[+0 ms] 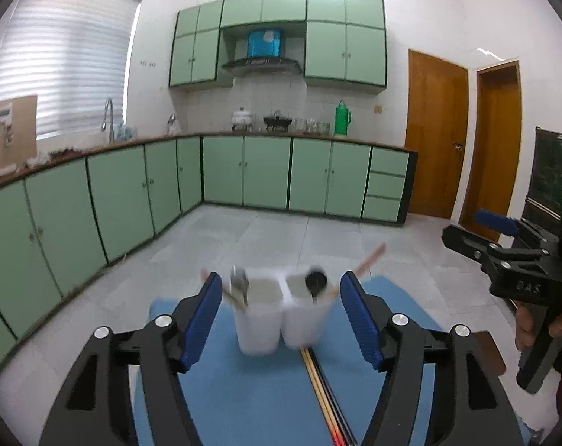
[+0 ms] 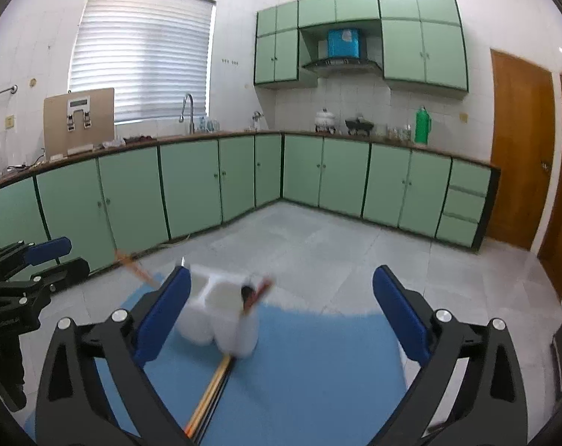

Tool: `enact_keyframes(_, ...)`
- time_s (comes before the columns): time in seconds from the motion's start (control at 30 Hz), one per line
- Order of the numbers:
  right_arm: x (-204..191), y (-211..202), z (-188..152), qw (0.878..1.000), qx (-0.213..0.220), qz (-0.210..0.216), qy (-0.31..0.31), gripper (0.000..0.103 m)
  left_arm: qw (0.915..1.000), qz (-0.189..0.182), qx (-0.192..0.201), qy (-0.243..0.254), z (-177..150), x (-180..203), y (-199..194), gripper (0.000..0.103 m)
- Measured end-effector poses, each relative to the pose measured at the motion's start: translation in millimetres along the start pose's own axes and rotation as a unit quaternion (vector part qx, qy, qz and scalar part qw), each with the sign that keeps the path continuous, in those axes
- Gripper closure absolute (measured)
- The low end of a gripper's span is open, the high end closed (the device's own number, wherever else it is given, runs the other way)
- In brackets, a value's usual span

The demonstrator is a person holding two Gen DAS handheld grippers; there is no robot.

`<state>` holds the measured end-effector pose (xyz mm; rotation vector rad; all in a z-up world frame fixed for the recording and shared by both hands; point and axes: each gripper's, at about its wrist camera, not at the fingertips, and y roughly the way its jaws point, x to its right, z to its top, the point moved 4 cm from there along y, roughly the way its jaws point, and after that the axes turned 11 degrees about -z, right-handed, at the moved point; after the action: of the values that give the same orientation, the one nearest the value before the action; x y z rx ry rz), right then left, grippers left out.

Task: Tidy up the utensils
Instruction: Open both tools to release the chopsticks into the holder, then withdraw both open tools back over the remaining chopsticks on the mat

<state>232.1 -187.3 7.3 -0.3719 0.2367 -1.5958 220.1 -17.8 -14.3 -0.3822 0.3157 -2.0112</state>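
Note:
A white two-compartment utensil holder (image 1: pixel 281 316) stands on a blue mat (image 1: pixel 251 401). Its left cup holds a metal spoon (image 1: pixel 238 282), its right cup a black ladle (image 1: pixel 315 281) and a wooden stick (image 1: pixel 370 258). Chopsticks (image 1: pixel 325 405) lie on the mat in front of it. My left gripper (image 1: pixel 281 316) is open, its jaws on either side of the holder, empty. My right gripper (image 2: pixel 281 316) is open and empty, above the mat to the holder's right (image 2: pixel 221 316). The chopsticks (image 2: pixel 210 394) also show in the right wrist view. The frames are blurred.
Green base cabinets (image 1: pixel 244 174) line the far and left walls, with a grey tiled floor (image 1: pixel 281 234) between them and the mat. Wooden doors (image 1: pixel 433 137) stand at the right. The right gripper shows at the right edge of the left wrist view (image 1: pixel 511 256).

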Motion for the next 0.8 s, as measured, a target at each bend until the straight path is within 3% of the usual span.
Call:
enact_keyframes(0.33,-21,-14,-133,0.993,-0.109,-0.008,0.041,0.007,0.9962,0.048,-0.071,-0.011,-124,1,8,0.037)
enact_keyframes(0.8,-70,-17,-221,0.979,-0.203,0.009,-0.008,0.008,0.9838,0.074,-0.160,-0.032,-195,-10,13,0.031)
